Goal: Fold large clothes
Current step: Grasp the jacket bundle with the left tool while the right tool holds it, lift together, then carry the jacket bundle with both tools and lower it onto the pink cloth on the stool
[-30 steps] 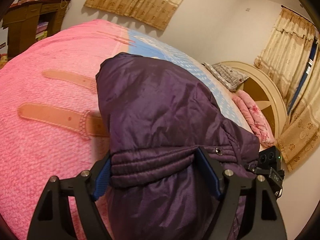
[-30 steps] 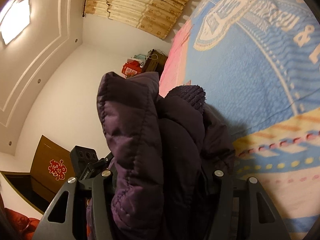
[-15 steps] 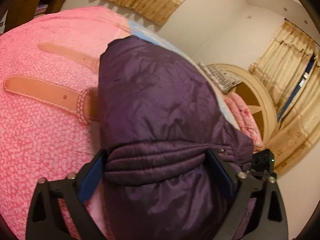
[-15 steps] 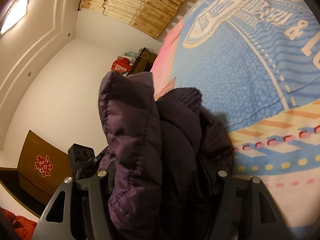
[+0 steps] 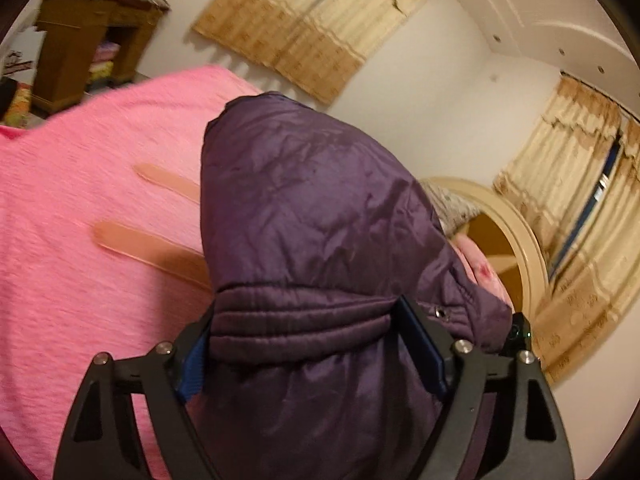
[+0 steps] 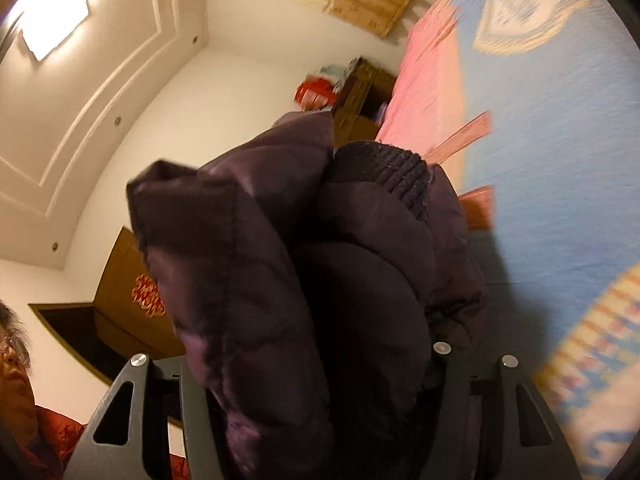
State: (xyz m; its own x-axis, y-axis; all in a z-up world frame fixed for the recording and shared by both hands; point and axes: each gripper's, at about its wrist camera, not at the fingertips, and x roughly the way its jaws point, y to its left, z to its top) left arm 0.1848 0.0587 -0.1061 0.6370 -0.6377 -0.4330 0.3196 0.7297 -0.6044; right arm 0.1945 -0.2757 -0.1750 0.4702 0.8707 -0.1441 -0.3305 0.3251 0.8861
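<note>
A dark purple padded jacket (image 5: 312, 208) is bunched up and lifted above the bed. In the left wrist view my left gripper (image 5: 304, 320) has its blue pads pressed on a thick quilted hem fold, and its jaws are closing. In the right wrist view my right gripper (image 6: 316, 368) is shut on another thick wad of the same jacket (image 6: 248, 260), with a ribbed cuff (image 6: 392, 168) poking out on top. The fabric hides the fingertips of both grippers. The right gripper's body (image 5: 518, 330) shows just past the jacket's right edge.
The bed carries a pink blanket (image 5: 80, 240) with tan stripes and a blue patterned part (image 6: 560, 160). A round cream headboard (image 5: 516, 232) and pillows are at the far end. A wooden cabinet (image 5: 80, 40) stands beyond the bed. A person (image 6: 12, 360) is at lower left.
Both grippers have swung sideways and slightly up with the jacket held between them. The bed has slid away in both views, and a person's head has come into the right wrist view.
</note>
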